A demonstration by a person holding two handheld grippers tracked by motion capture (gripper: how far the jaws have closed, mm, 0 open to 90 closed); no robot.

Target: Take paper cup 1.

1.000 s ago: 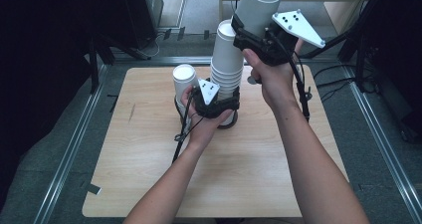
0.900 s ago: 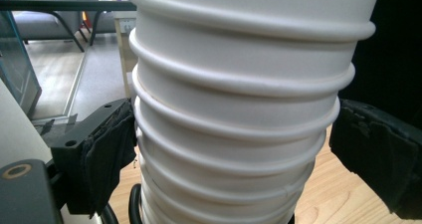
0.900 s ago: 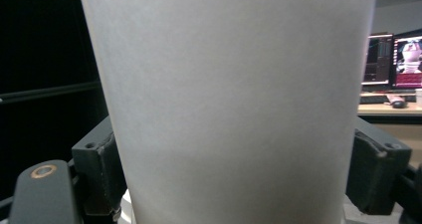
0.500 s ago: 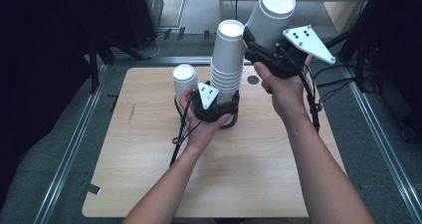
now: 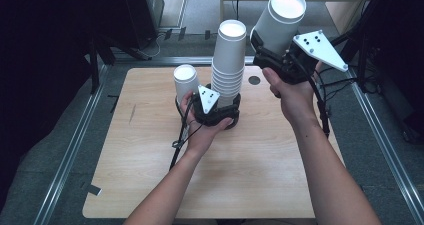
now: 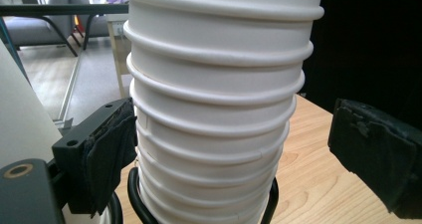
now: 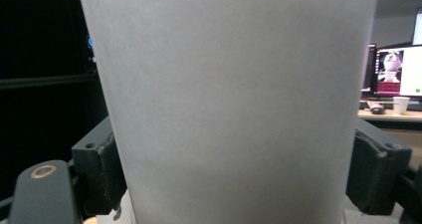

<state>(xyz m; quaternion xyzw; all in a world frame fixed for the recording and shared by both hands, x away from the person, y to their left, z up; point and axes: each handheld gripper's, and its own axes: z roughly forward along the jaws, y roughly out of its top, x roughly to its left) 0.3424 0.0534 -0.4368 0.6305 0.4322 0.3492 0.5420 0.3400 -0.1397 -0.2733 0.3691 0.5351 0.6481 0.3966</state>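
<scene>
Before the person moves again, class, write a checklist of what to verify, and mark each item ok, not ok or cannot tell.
1. Right gripper clamps the lifted cup: ok.
2. Lifted cup clear of the cup stack: ok.
3. Left gripper gripping the stack: not ok, one jaw stands apart from it.
4. Stack upright on the table: ok.
5. Single cup standing beside the stack: ok.
6. Lifted cup undented: cannot tell.

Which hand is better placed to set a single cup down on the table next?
Right, probably. The right gripper already holds a single cup clear of the stack. The left gripper is around the stack's base, one jaw touching, the other apart.
</scene>
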